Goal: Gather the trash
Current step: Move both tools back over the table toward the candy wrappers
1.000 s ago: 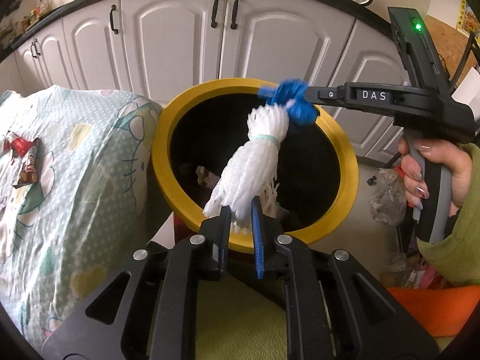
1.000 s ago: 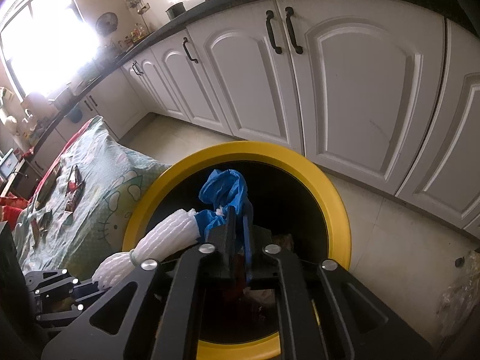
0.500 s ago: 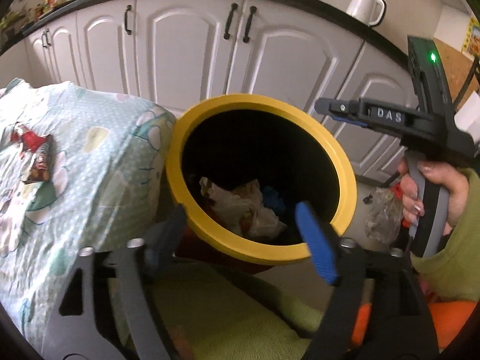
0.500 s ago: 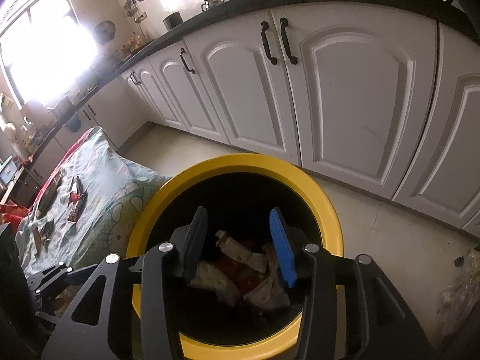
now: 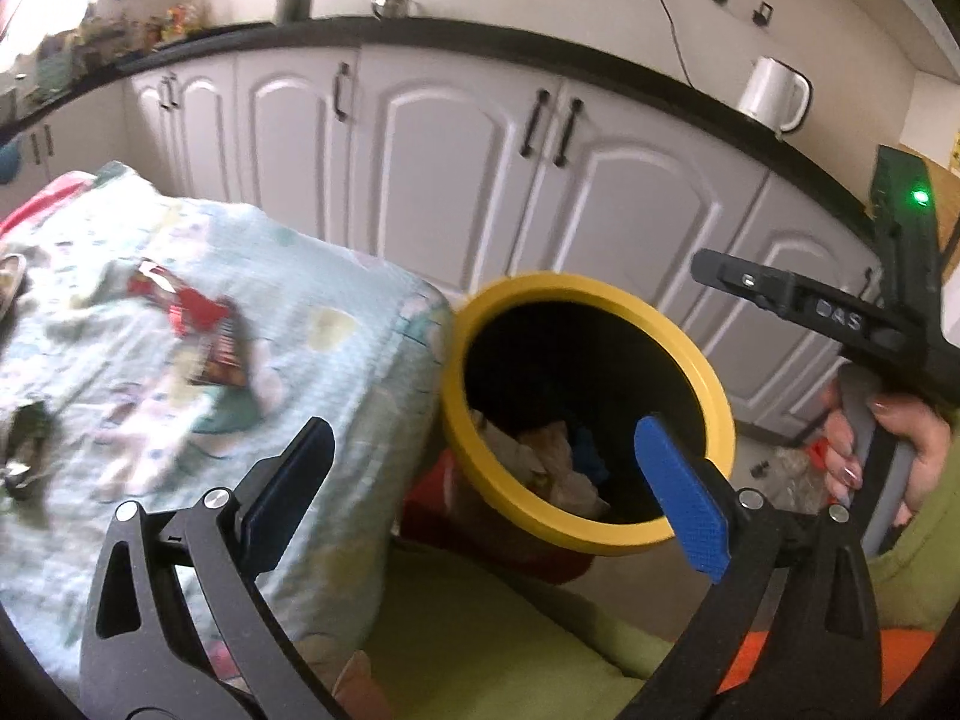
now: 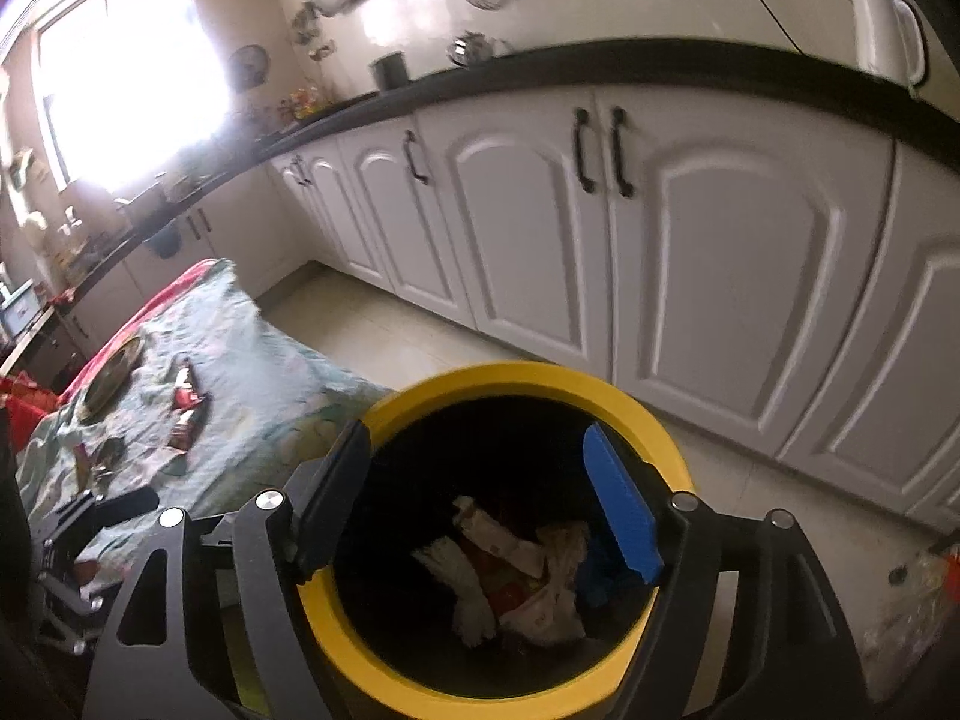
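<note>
Round yellow-rimmed bin [image 6: 420, 684] holds crumpled paper [image 6: 540, 588]; both empty grippers opening.

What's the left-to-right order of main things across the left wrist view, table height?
Patterned cloth with red wrappers → yellow-rimmed bin → right gripper → the hand holding it.

A yellow rim [image 6: 384, 660] is shown on the black bin, white doors [image 5: 456, 180] under a black counter [image 5: 600, 69], and a pale-green cartoon-printed cloth [image 5: 336, 324].

Opening empty right tongs [image 6: 480, 498] over bin [image 6: 528, 375]
</note>
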